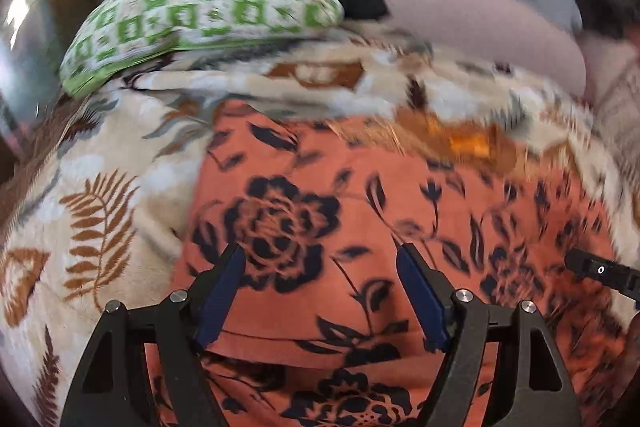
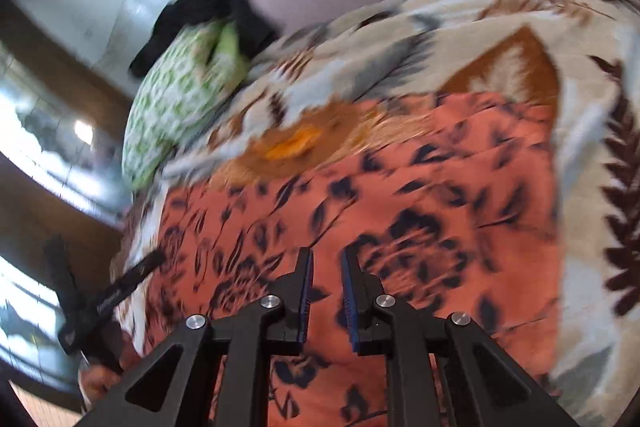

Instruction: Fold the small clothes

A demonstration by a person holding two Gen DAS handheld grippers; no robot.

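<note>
Orange flowered cloth lay flat on the leaf-print blanket.
Left hand-held gripper hung over it with jaws wide apart; right hand-held gripper looked nearly together, holding nothing.

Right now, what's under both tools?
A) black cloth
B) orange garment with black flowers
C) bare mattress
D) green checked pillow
B: the orange floral garment lies spread on the leaf-print blanket beneath the left tool and right tool; the green checked pillow sits farther back.
</note>
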